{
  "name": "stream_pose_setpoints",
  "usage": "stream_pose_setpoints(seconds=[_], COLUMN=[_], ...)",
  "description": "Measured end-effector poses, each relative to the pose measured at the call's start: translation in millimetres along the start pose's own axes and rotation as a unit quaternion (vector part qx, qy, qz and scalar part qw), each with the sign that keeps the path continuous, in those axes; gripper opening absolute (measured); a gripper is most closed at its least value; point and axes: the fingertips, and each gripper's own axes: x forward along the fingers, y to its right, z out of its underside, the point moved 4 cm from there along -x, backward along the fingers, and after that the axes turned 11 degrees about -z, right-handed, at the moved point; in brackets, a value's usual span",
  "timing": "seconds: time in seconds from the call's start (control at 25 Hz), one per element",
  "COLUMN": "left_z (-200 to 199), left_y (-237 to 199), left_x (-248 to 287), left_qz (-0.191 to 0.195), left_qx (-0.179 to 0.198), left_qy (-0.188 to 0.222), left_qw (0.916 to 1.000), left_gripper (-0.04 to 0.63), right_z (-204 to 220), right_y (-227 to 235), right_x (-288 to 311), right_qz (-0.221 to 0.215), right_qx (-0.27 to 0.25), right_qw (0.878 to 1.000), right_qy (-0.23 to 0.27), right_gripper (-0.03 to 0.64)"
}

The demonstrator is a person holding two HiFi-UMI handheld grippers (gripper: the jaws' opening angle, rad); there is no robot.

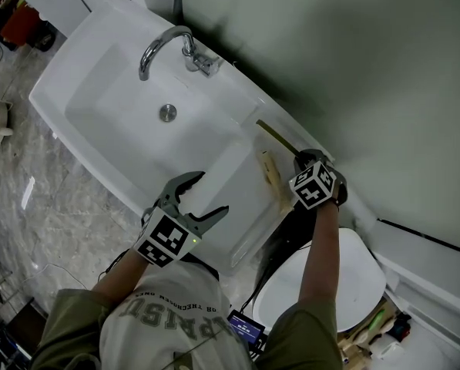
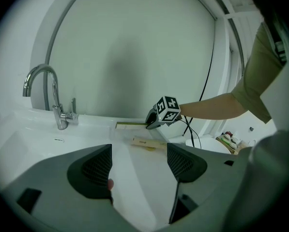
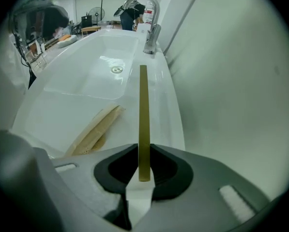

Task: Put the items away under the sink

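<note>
- Print on the pale flat packet [image 1: 272, 177] is too small to read, and in the head view your right gripper [image 1: 300, 159] covers the near end of the strip [image 1: 276, 136].
- Whether the strip's far end rests on the back ledge or hangs just above it cannot be told from any view.
- Your own shoulders cut off the bottom of the head view, and the sink [image 1: 114, 129] hides whatever lies beneath it.
- Around you: the chrome faucet [image 1: 164, 48] at the back of the basin, the drain [image 1: 168, 112] in its middle, the plain wall [image 1: 330, 52] behind, a white oval lid [image 1: 322, 284] beside the sink with a black cable [image 1: 268, 245] running along its edge.
- The packet lies flat on the sink's side ledge, just beside the strip and between your two grippers.
- Your left gripper [image 1: 206, 195] hovers over the sink's front edge, fingers wide apart with nothing between them.
- Your right gripper's fingers are drawn narrow, clamped on the strip's near end; it points steeply down by the wall.
- The strip is thin, straight, flat and olive-gold, running along the back ledge toward the faucet.
</note>
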Motion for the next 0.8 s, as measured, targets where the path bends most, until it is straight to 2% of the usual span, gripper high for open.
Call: stream_pose_setpoints(seconds=[0.36, 0.6, 0.8], left_z=[15, 34, 63], left_y=[0, 1, -2], left_x=[-32, -73, -123], left_qz=[0.004, 0.010, 0.015], left_qx=[0.003, 0.012, 0.021], left_qy=[0.013, 0.026, 0.037], left_qw=[0.9999, 0.9995, 0.9990], left_gripper=[0.342, 0.342, 0.342], right_z=[-16, -27, -43], right_y=[-33, -83, -145], right_x=[-41, -67, -92], right_qz=[0.035, 0.048, 0.069], right_qx=[0.010, 0.005, 0.011], right_qw=[0.999, 0.999, 0.997], right_qy=[0.016, 0.013, 0.015], right_gripper=[0.070, 0.070, 0.069])
